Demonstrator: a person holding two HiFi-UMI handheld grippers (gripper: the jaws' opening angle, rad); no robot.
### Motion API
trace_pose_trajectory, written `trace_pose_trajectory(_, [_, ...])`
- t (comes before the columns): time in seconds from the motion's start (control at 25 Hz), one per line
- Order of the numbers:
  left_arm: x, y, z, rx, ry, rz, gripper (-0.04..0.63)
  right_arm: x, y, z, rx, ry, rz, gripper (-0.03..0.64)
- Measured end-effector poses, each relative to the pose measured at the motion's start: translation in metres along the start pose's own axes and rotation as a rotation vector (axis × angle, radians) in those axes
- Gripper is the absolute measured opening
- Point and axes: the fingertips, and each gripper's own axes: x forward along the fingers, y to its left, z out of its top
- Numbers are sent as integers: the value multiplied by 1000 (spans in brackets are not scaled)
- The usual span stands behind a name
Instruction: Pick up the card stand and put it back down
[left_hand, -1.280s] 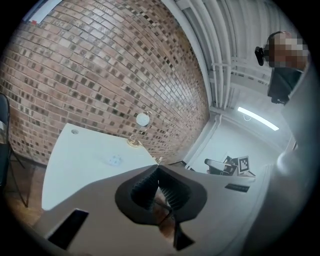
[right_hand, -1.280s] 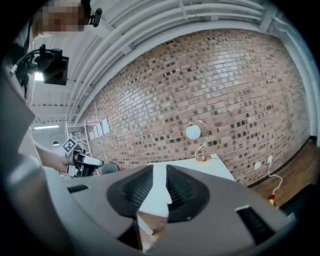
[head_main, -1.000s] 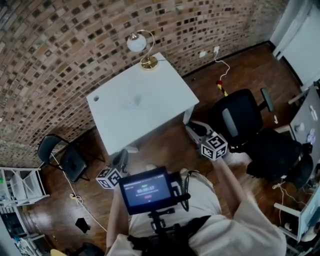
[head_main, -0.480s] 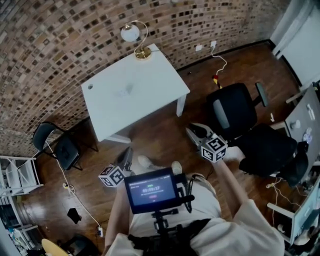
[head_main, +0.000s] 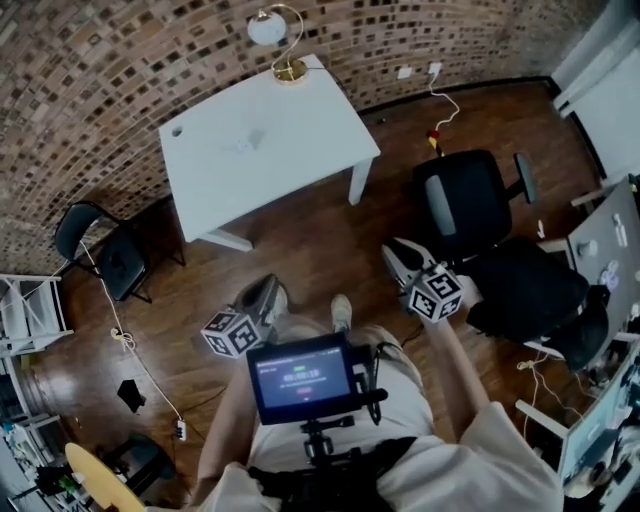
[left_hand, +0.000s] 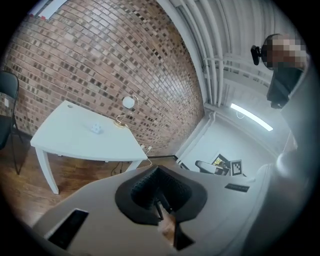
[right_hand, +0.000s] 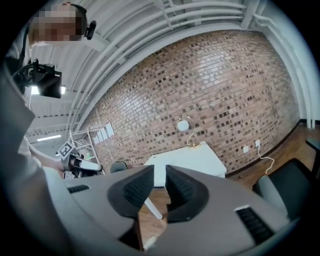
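- The left gripper (left_hand: 157, 172) is held with its jaws together, and nothing is clamped between them
- The right gripper (right_hand: 160, 172) is seen with its jaws narrowly apart and closing, with nothing between them
- The card stand (head_main: 245, 143) is set on the white table (head_main: 310, 160), well apart from both grippers, near a lamp (head_main: 272, 35)

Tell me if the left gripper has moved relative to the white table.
Yes. In the head view the left gripper has drawn back from the white table: its tip met the table's foot, now floor separates them.
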Motion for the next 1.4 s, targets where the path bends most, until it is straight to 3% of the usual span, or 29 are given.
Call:
trace_pose_trajectory(0.24, [-29,-14,-2,-14,-10,-9,0,25,37,-9,-25,22,40,80])
trace_pose_trajectory(0.76, [-100,56,23,-22,-67,56,0,76,124,19,-65,-3,88,80])
trace_pose_trajectory(1.16, [-137,96,61,63,-186,132,0,119,186,30,-235,-13,116,75])
trace_pose_trajectory(1.4, [-139,105,60,47,-197,137,0,139,196,26,-242,-5,120,74])
